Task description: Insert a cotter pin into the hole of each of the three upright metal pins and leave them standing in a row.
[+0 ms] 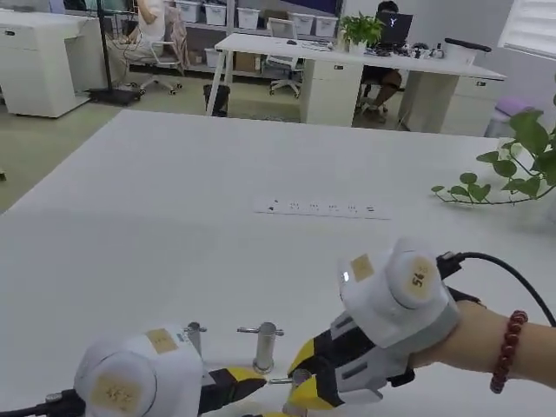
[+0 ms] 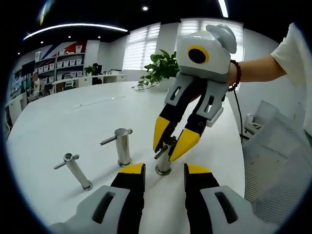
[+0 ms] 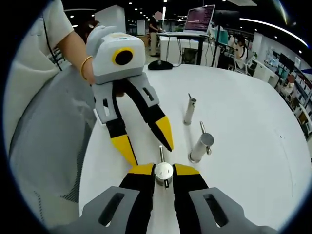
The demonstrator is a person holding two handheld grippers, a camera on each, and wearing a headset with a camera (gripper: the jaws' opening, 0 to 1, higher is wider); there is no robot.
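Note:
Three upright metal pins stand in a row on the white table. The far pin and the middle pin each carry a cotter pin through the top. My right gripper is shut on the head of the nearest pin, and a thin cotter pin runs through that head. From above, the right gripper pinches this pin's top. My left gripper is open, its jaws spread on either side of the same pin's base without touching it. The left gripper faces the right one closely.
A leafy plant reaches in at the table's right edge. A flat strip lies on the table further back. Desks, chairs and people are beyond the table. A beaded bracelet is on the wrist behind the right gripper.

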